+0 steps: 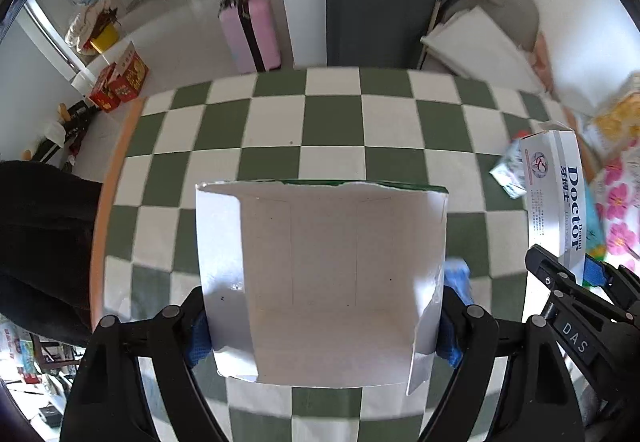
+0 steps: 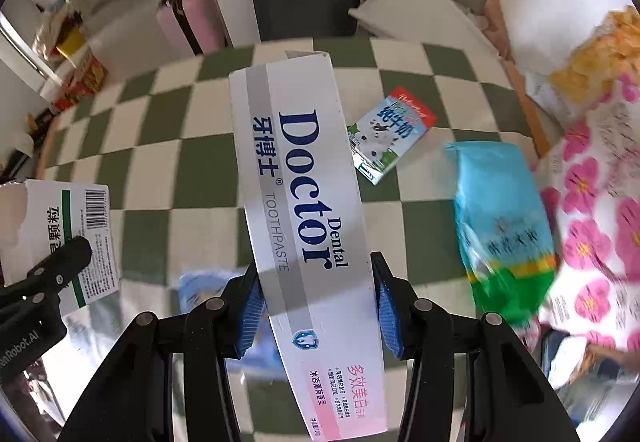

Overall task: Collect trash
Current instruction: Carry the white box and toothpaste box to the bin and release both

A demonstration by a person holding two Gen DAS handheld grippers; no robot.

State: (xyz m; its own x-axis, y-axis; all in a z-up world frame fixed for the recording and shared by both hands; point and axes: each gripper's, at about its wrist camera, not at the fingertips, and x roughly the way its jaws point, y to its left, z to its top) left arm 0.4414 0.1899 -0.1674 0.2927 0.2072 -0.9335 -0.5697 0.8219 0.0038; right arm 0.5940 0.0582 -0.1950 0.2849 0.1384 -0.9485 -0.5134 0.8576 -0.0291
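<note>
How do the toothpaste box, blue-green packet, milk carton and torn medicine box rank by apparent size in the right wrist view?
1. toothpaste box, inflated by nearness
2. blue-green packet
3. torn medicine box, partly cut off, so unsure against the packet
4. milk carton

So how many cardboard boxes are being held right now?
2: the torn white box in the left gripper, the toothpaste box in the right gripper.

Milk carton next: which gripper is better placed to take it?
Right, probably. The milk carton lies just beyond the right gripper. Both are full: right holds the toothpaste box, left gripper the white box.
</note>
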